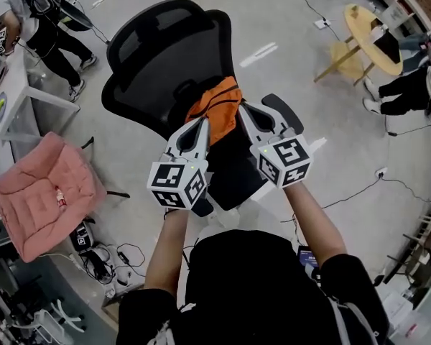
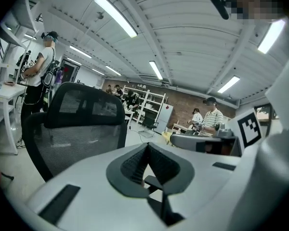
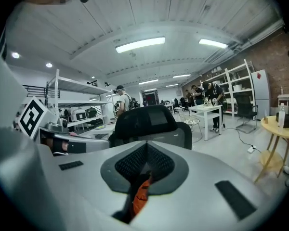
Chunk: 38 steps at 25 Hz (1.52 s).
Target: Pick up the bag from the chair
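Note:
An orange bag [image 1: 217,105] with black straps hangs in front of the backrest of the black mesh office chair [image 1: 158,56], over its seat. My left gripper [image 1: 205,123] is shut at the bag's left side, and a dark strap runs down behind its closed pads [image 2: 135,163]. At the bag's right side my right gripper [image 1: 242,108] is shut too. In the right gripper view, orange fabric of the bag [image 3: 142,196] hangs just under the closed pads [image 3: 156,162], with the chair [image 3: 147,121] behind. The chair backrest [image 2: 77,124] fills the left gripper view's left.
A pink padded seat [image 1: 43,192] stands at the left beside a white desk [image 1: 14,99]. A round wooden table [image 1: 373,38] and a seated person's legs [image 1: 406,85] are at the far right. Another person [image 1: 36,20] stands at the back left. Cables [image 1: 359,189] cross the floor.

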{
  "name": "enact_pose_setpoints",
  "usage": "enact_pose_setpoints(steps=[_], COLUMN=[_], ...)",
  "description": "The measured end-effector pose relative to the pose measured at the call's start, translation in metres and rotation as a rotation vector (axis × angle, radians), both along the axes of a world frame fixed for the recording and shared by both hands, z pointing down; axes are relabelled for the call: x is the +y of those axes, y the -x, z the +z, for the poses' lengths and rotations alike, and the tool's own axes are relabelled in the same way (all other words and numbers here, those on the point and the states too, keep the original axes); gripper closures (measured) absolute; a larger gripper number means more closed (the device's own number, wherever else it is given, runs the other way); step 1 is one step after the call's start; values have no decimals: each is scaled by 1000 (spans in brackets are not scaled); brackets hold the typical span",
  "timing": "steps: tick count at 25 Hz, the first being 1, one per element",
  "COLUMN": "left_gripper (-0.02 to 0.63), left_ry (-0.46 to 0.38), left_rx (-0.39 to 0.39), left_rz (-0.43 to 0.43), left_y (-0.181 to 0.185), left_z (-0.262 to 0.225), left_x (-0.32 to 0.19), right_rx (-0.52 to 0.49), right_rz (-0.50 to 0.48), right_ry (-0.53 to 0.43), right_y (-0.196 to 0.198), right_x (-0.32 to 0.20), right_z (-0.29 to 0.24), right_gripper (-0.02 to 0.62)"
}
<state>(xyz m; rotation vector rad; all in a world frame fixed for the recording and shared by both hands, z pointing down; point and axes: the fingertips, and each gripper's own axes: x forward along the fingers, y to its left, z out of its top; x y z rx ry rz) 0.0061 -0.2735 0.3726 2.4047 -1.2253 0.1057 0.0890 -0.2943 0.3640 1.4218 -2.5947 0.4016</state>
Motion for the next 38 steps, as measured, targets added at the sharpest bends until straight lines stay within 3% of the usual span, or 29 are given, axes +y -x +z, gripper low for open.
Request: enact_pose_setpoints(steps=[7, 15, 23, 38], left_gripper=[598, 598, 598, 598], left_ry=[72, 147, 218, 325], left_rx=[4, -17, -52, -12], left_rz=[-44, -98, -136, -207], left_y=[-2, 2, 16, 27], left_z=[41, 89, 145, 215], left_x=[-42, -70, -81, -76], right_rx=[60, 61, 82, 177], right_rz=[-60, -92, -127, -177], right_ry=[18, 117, 172, 256], right_y=[-2, -6, -1, 1], right_x=[-39, -69, -82, -99], right_z=[39, 98, 151, 232], right_gripper=[597, 597, 597, 597])
